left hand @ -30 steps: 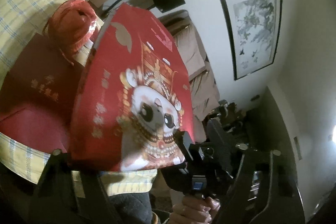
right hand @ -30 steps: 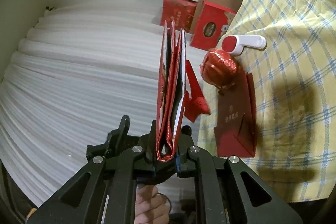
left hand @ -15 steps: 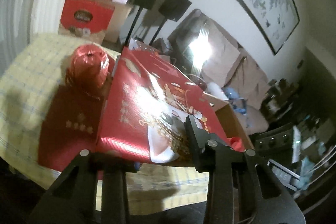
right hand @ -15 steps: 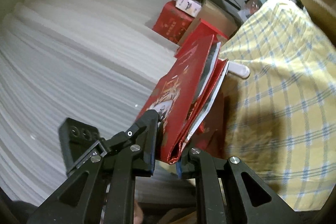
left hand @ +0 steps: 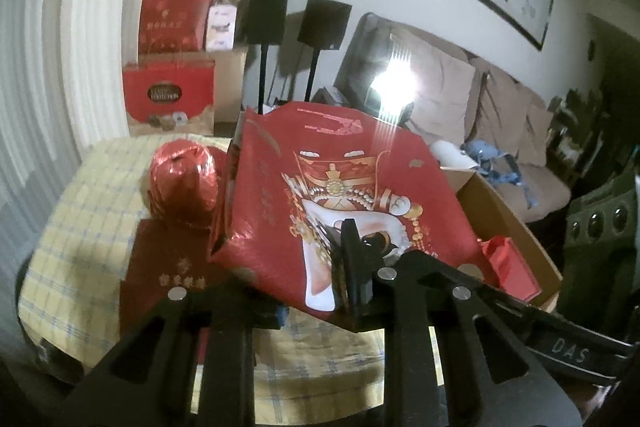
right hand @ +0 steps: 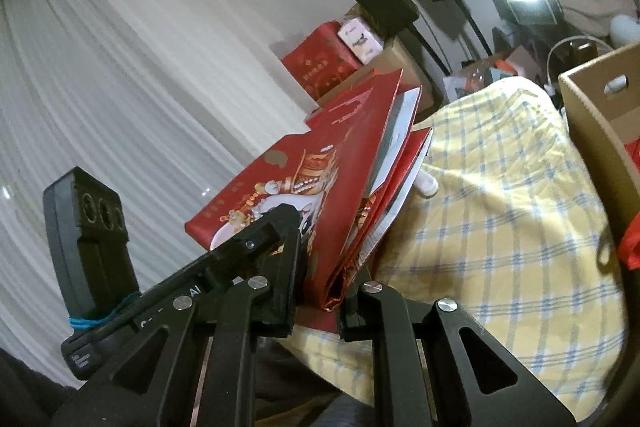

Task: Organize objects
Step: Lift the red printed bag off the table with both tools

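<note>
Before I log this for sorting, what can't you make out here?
- Box contents: the cardboard box shows only a small red bag; the printed red bag covers the rest in the left wrist view, and the frame edge cuts it in the right wrist view.
- Gold lettering on the flat dark red bag: too blurred.
- White item: mostly behind the printed bag.

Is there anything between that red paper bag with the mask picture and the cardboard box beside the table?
Nothing visible blocks it. The red paper bag is held above the checked tablecloth by both claws, and the cardboard box stands open right beside it. The red ribbon ball sits on the other side.
</note>
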`<state>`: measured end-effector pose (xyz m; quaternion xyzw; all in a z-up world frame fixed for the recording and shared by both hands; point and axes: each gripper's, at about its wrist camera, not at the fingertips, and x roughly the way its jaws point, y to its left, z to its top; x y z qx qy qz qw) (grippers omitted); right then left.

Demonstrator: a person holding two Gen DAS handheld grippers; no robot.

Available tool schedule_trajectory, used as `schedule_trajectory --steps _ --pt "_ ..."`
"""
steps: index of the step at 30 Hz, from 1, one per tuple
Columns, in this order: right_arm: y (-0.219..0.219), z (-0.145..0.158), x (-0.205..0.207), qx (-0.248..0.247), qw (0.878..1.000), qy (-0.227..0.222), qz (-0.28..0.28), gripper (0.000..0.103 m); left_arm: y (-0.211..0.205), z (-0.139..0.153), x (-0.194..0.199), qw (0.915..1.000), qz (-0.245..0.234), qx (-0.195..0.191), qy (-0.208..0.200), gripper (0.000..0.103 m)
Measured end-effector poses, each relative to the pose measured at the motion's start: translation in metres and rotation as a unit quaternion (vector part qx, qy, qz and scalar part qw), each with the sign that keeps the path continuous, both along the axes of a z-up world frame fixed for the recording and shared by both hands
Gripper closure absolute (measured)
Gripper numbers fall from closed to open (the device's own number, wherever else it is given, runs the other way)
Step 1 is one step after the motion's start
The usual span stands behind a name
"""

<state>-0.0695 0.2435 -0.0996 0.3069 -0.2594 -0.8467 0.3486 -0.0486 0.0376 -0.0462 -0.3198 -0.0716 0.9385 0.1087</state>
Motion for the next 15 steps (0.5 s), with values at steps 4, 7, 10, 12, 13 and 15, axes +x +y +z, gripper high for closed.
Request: schedule_trajectory --steps 4,7,10,12,13,15 --pt "0.008 0.003 0.002 0.007 1.0 0.014 -0.004 0.09 0.008 0.004 0.001 1.0 0.001 0.0 0.009 0.083" --pt "0.012 0.002 0.003 0.014 1.0 0.022 -0.009 0.09 0.017 0.003 0.001 0.9999 0.001 -0.011 0.012 0.083" --pt "0.016 0.003 0.003 0.022 0.999 0.028 -0.009 0.09 0.025 0.003 0.0 0.9994 0.003 -0.029 0.017 0.083" --pt "0.018 0.006 0.004 0.033 0.999 0.038 -0.009 0.09 0.032 0.004 0.0 0.999 0.004 -0.038 0.023 0.083" --pt "0.019 0.008 0.004 0.041 0.998 0.044 -0.009 0.09 0.035 0.005 0.001 0.9987 0.004 -0.043 0.027 0.083" --pt "0.021 0.013 0.005 0.054 0.997 0.057 -0.009 0.09 0.043 0.007 0.002 0.9976 0.006 -0.057 0.039 0.083"
